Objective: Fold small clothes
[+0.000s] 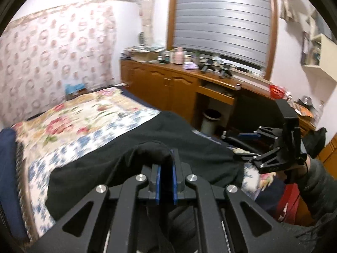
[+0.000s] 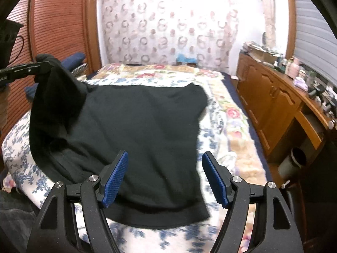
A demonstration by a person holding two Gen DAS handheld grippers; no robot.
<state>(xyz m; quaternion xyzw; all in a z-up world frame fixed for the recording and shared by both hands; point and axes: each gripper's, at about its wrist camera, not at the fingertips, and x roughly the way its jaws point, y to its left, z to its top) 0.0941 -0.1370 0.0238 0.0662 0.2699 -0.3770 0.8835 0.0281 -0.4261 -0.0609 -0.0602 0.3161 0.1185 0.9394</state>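
While my left tongs [image 1: 166, 158] pinch the black sweater's [image 2: 137, 126] lifted ten-o'clock corner, my right tongs [image 2: 165, 175] gape wide above its hem on the bed [image 2: 231, 116].

Bright, even indoor light, the far wall [image 2: 168, 31] washed out; motion blur throughout, fisheye bending and dark corners.

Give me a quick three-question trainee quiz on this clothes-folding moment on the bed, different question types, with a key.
1. True or false: the right hand-held gripper is clamped on the black garment.
2. Which hand-held gripper lifts a corner of the garment? A left B right C neither
3. Fill in: the garment lies on a floral ____.

Key: 1 false, its jaws stand open above the cloth; 2 A; 3 bedspread.
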